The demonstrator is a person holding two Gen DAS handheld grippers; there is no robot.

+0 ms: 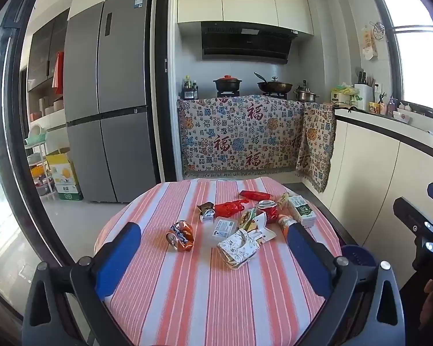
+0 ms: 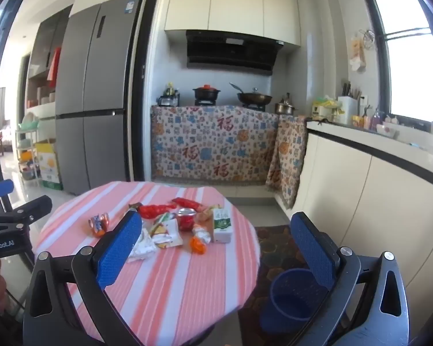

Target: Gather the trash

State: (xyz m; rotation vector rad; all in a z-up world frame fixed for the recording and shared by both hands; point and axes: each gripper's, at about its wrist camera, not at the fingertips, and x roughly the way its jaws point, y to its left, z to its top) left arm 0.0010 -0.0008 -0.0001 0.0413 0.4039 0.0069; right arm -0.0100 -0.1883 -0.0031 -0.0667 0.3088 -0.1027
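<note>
Both the left gripper (image 1: 210, 248) and right gripper (image 2: 216, 239) hover with jaws spread, empty, over trash (image 1: 239, 248) mid-frame on the striped worktop (image 1: 205, 297).

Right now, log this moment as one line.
left gripper open, empty | right gripper open, empty | trash on table | bin beside table

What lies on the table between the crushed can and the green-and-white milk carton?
In the left wrist view, between crushed can and milk carton: crumpled wrappers, a small white packet and a red jar.
</note>
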